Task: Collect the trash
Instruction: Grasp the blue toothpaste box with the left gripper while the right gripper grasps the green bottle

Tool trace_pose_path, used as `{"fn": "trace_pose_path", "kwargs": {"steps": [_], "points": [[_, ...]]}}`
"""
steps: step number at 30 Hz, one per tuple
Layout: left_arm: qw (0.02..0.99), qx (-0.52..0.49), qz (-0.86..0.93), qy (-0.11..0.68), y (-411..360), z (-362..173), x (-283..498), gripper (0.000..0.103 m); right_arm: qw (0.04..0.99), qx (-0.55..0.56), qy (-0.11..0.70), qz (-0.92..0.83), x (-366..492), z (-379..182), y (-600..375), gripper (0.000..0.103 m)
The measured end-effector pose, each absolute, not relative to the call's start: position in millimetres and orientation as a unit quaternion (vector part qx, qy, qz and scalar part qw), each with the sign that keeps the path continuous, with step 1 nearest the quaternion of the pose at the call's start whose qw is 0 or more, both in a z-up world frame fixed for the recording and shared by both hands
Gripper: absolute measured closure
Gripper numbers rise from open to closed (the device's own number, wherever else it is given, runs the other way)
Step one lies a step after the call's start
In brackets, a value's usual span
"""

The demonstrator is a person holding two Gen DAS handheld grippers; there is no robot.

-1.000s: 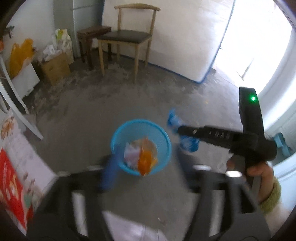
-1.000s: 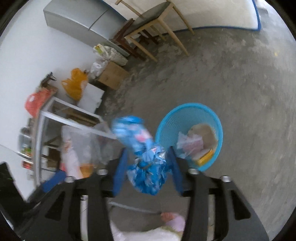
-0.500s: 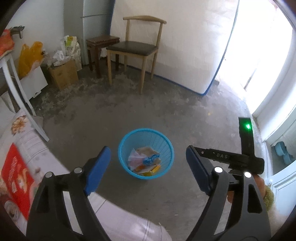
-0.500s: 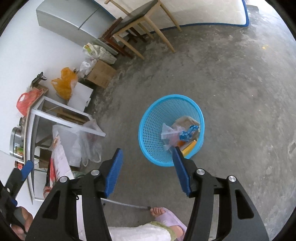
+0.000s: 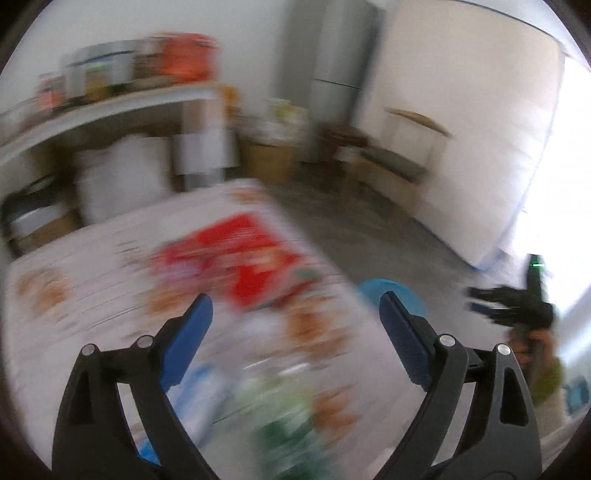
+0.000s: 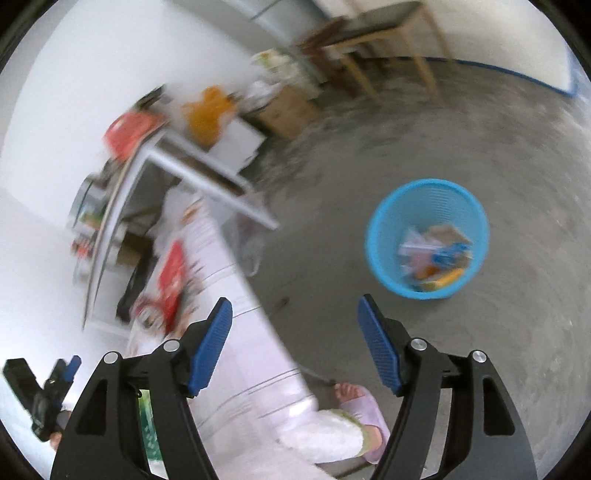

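The blue mesh basket [image 6: 426, 236] stands on the concrete floor with several wrappers in it, a blue one [image 6: 448, 251] among them. My right gripper [image 6: 295, 347] hangs above the floor between basket and table, jaws opening, nothing between them. The left wrist view is blurred. There my left gripper [image 5: 295, 332] is over the cloth-covered table [image 5: 92, 266], jaws opening wide and empty. Ahead of it lies a red packet [image 5: 243, 266], and something green and white [image 5: 288, 424] lies close beneath. Only the basket's rim [image 5: 391, 291] shows past the table edge.
A shelf rack [image 6: 177, 162] with bags and jars stands behind the table [image 6: 236, 332]. A wooden chair [image 6: 391, 33], a cardboard box [image 6: 291, 107] and a white mattress [image 5: 480, 147] line the far wall. A person's foot in a lilac slipper [image 6: 364, 402] is by the table.
The right gripper let the blue wrapper drop into the basket and opened. Both grippers swung left; the left one went from above the basket to above the table.
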State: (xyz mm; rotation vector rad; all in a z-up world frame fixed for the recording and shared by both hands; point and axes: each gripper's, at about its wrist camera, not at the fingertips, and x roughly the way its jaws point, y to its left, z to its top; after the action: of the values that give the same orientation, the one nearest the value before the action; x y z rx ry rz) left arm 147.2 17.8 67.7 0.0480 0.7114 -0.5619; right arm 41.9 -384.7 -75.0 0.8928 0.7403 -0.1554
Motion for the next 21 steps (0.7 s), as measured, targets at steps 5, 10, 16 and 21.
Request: {"fn": "trace_pose_path", "kwargs": {"steps": [5, 10, 16, 21], "points": [[0.922, -0.042, -0.163, 0.349, 121.2, 52.8, 123.7, 0.015, 0.851, 0.369, 0.374, 0.018, 82.0, -44.8, -322.4, 0.034], [0.919, -0.076, -0.115, 0.369, 166.5, 22.5, 101.5, 0.015, 0.839, 0.338, 0.411, 0.115, 116.8, -31.2, -247.1, 0.034], [0.905, -0.034, -0.159, 0.393, 160.9, -13.7, 94.8, 0.015, 0.811, 0.309, 0.47, 0.163, 142.0, -40.1, -172.5, 0.034], [0.89, -0.006, -0.172, 0.423, 150.9, -42.5, 108.4, 0.015, 0.8, 0.294, 0.498, 0.161, 152.2, -48.4, -138.3, 0.034]]}}
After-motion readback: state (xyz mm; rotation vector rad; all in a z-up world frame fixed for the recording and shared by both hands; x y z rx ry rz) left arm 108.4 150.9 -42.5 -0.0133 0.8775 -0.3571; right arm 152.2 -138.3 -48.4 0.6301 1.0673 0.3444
